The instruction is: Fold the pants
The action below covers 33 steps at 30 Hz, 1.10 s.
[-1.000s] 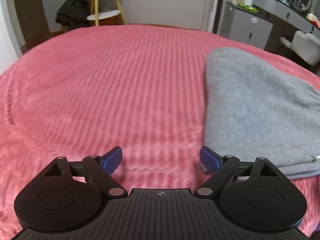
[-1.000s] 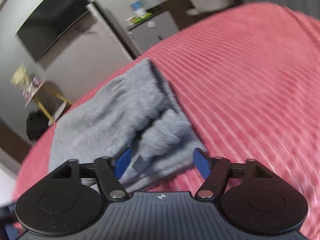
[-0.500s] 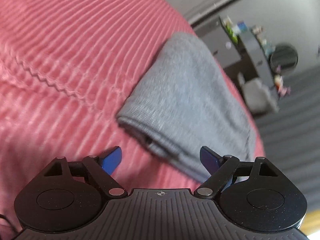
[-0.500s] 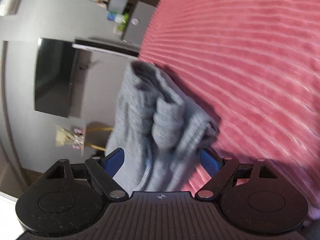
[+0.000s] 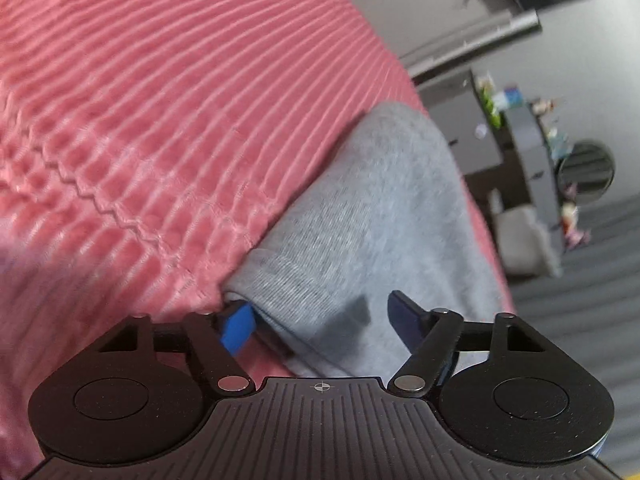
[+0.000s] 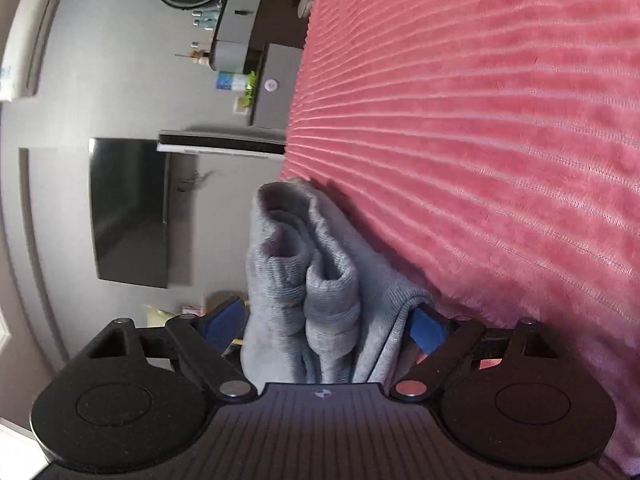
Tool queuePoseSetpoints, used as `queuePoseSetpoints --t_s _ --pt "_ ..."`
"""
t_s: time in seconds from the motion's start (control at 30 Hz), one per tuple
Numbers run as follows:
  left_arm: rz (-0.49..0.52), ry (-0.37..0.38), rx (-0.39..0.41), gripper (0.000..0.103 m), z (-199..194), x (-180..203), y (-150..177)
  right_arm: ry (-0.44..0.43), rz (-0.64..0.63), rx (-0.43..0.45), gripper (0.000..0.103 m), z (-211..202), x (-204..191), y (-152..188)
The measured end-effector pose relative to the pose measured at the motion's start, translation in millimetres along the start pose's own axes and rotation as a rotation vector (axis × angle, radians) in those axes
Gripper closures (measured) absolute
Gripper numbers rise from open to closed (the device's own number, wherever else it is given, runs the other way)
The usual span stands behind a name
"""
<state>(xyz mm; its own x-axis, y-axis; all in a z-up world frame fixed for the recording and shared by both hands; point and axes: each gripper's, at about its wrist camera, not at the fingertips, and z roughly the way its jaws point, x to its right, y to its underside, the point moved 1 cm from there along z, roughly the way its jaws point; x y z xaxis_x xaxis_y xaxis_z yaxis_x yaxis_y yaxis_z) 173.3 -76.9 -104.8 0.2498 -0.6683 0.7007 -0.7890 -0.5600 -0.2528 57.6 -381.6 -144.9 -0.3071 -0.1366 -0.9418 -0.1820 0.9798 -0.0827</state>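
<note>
- Pants [image 5: 372,216]: grey, folded into a thick bundle, lying on the pink bedspread [image 5: 160,120] near its edge.
- Left gripper [image 5: 320,320]: jaws spread, straddling one end of the bundle; one blue pad tucked under the fold, the other above the cloth. Not yet clamped.
- Right gripper [image 6: 332,324]: jaws likewise spread around the opposite end, where ribbed cuffs [image 6: 316,280] and stacked layers bunch up between the pads. Nothing pinched so far.
- Step in hand, by the look of it: taking hold of both ends for another fold or a lift.
- To do well: slide the lower pads fully beneath every layer before closing, so none slips out.
- Close both sides together, with even pressure; thick knit will compress and may creep.
- On the right, gather the loose cuffs inside the grip rather than leaving them dangling.
- Lift level, keeping both ends at the same height, to stop the bundle sagging open in the middle.
- Avoid catching the bedspread in the lower pads.
</note>
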Motion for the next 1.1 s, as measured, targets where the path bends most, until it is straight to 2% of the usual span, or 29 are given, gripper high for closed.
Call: queuePoseSetpoints --t_s 0.07,0.13,0.2,0.23,0.27,0.33,0.43,0.5,0.57,0.67,0.8,0.9,1.1 --pt "0.078 -0.036 -0.014 0.027 -1 10 1 0.048 -0.086 -0.013 0.017 3 -9 2" --pt "0.153 -0.105 -0.019 0.027 -4 18 4 0.101 -0.197 -0.020 0.017 4 -23 8" --pt "0.233 -0.188 -0.011 0.019 -11 23 8 0.172 -0.311 -0.020 0.017 4 -36 16" --pt "0.282 -0.228 0.013 0.017 -17 24 11 0.222 -0.375 -0.015 0.014 4 -42 21" --pt "0.343 -0.259 0.038 0.016 -24 25 15 0.320 -0.451 0.013 0.007 4 -50 27" --pt "0.469 -0.324 0.082 0.016 -38 24 25 0.461 -0.584 0.061 0.006 4 -62 40" --pt "0.587 -0.407 0.130 0.015 -53 13 38 0.560 -0.757 0.019 0.004 10 -80 64" --pt "0.566 -0.421 0.128 0.014 -59 5 48 0.581 -0.902 -0.028 0.004 15 -90 87" --pt "0.570 -0.387 0.079 0.014 -60 5 52 0.569 -0.998 -0.114 0.004 18 -95 109" --pt "0.655 -0.367 0.043 0.011 -61 14 65 0.573 -1.045 -0.268 0.004 22 -91 135" --pt "0.751 -0.397 0.073 0.011 -62 21 87 0.711 -1.069 -0.386 0.004 19 -78 159" --pt "0.802 -0.400 0.097 0.009 -65 27 98 0.696 -1.097 -0.370 0.004 4 -81 169" --pt "0.839 -0.385 0.134 0.008 -68 31 106 0.649 -1.135 -0.233 0.004 -14 -91 173"
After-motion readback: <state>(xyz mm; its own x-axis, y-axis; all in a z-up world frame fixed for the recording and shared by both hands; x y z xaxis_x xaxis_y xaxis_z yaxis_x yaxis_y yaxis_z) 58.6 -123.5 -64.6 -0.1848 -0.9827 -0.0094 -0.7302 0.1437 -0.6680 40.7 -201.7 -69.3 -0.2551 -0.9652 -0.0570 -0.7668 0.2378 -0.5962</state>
